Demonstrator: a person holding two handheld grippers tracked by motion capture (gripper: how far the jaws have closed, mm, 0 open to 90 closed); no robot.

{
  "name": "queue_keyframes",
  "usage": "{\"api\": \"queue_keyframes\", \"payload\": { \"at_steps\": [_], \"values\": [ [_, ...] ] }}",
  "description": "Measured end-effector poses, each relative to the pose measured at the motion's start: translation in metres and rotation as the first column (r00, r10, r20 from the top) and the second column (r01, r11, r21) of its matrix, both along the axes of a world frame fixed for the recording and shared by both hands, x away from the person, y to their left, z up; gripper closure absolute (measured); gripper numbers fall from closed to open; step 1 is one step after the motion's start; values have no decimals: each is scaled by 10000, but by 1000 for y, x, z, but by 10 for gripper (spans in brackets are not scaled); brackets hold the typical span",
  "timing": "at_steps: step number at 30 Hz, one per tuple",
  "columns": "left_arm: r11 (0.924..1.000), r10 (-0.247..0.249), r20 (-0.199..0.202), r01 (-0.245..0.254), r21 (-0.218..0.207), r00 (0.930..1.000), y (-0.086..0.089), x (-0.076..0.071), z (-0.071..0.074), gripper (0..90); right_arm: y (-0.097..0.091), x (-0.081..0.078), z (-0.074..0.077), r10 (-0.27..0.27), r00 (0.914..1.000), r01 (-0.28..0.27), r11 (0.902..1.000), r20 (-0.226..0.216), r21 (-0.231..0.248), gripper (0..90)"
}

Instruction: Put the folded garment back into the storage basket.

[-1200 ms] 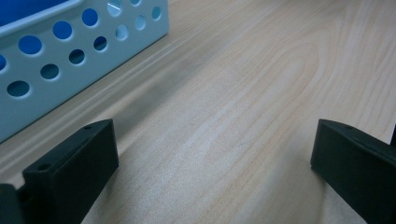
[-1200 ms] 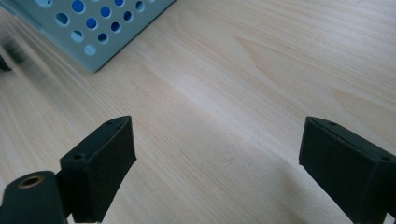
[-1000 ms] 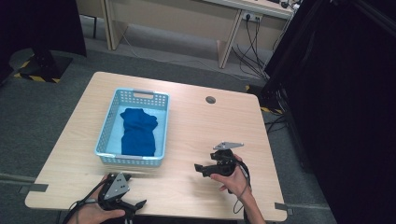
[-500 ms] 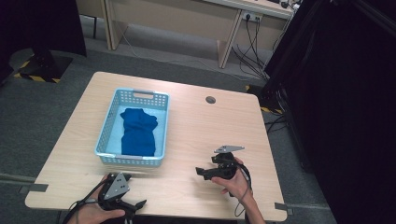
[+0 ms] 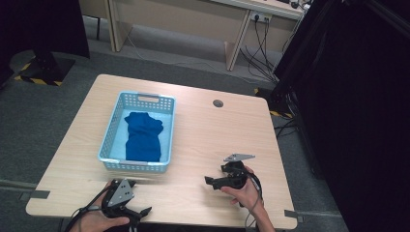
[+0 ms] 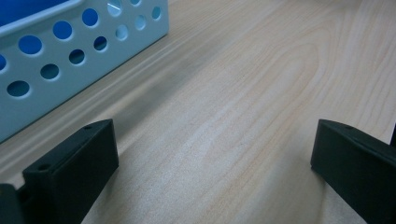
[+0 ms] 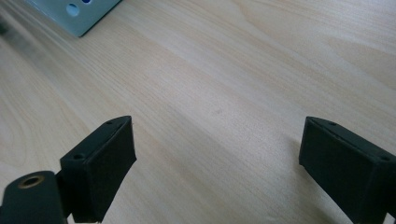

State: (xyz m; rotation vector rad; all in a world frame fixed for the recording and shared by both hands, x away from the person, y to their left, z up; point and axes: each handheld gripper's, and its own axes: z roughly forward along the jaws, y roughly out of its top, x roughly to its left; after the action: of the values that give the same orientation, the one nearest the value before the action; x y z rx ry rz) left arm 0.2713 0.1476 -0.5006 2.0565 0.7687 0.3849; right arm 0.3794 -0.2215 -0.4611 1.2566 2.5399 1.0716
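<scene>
**Inspector:** High view first. Where does the work lie?

**Assistant:** A light blue basket (image 5: 138, 133) stands on the left half of the wooden table (image 5: 208, 130), long axis running away from the person. A dark blue cloth (image 5: 142, 135) lies bunched inside it, stretched along that same axis. The left gripper (image 5: 140, 211) sits at the near edge, just in front of the basket's near wall. The right gripper (image 5: 209, 180) rests farther right on bare wood, jaws pointing left toward the basket.

**Inspector:** Which is nearer the cloth?

**Assistant:** The left, in my judgement. The cloth lies ahead of it, past the near wall. From the right gripper it lies ahead and to the left, well apart.

**Inspector:** Left gripper view?

**Assistant:** Both black jaws stand wide apart with bare wood between them, nothing held. The basket's perforated wall (image 6: 70, 51) fills the upper left corner, near the left jaw but not touching it (blue shows through the holes).

**Inspector:** Right gripper view?

**Assistant:** Jaws spread wide here too, empty, over plain table. One corner of the basket (image 7: 77, 14) shows at the top left, well off.

**Inspector:** What does the next move depend on?

**Assistant:** Probably on clearing the wall: either gripper must rise over the rim and come down onto the cloth, best gripping across its long axis. The left has the shorter path.
</scene>
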Motion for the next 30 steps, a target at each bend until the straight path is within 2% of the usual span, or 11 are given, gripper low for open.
{"api": "queue_keyframes", "payload": {
  "at_steps": [30],
  "values": [
    [10000,-1,3,1,4,10000,0,0,0,0,-19,-20,-5,-140,9999,140,9999,-7,-78,114]
  ]
}}
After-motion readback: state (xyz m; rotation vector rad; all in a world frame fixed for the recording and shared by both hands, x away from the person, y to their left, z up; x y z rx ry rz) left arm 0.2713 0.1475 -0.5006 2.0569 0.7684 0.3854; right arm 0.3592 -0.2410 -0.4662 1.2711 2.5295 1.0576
